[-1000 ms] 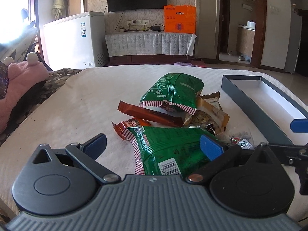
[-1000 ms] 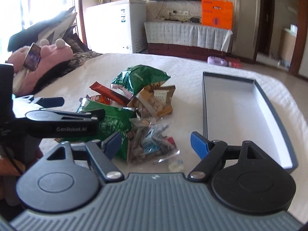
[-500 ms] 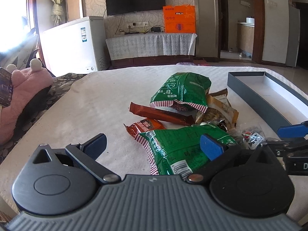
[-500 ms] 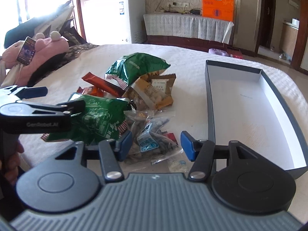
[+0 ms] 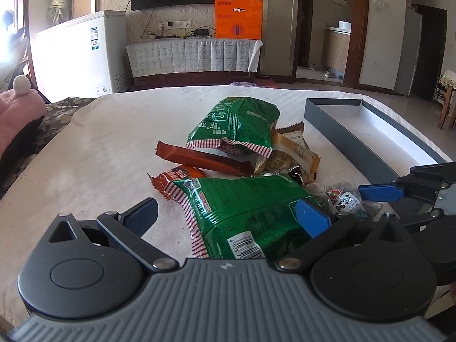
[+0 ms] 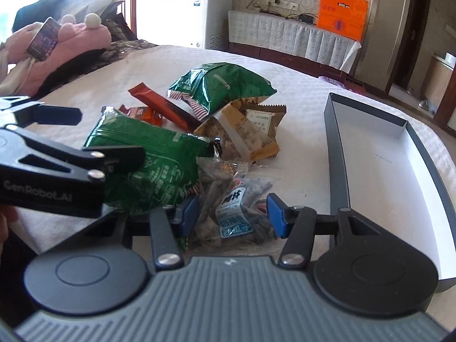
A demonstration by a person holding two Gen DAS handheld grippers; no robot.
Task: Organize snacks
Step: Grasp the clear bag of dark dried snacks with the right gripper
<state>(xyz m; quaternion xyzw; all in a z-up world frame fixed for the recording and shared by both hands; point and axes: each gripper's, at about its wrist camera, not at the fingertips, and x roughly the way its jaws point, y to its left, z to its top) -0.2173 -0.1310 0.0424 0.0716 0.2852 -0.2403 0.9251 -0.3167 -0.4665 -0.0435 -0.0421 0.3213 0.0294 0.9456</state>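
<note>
Nearest, at six o'clock in the right wrist view, the right gripper (image 6: 232,213) is seen with its jaws closing around a clear packet of dark snacks (image 6: 233,199); the blue pads are not yet pressed on it. At nine o'clock, the left gripper (image 5: 228,213) is held with its jaws wide apart over a green bag (image 5: 245,213), nothing clamped. Farther, toward twelve o'clock, a second green bag (image 6: 225,85) and a brown bar (image 6: 162,108) are piled. At two o'clock a grey box (image 6: 336,142) is laid on the white cloth (image 6: 299,85).
</note>
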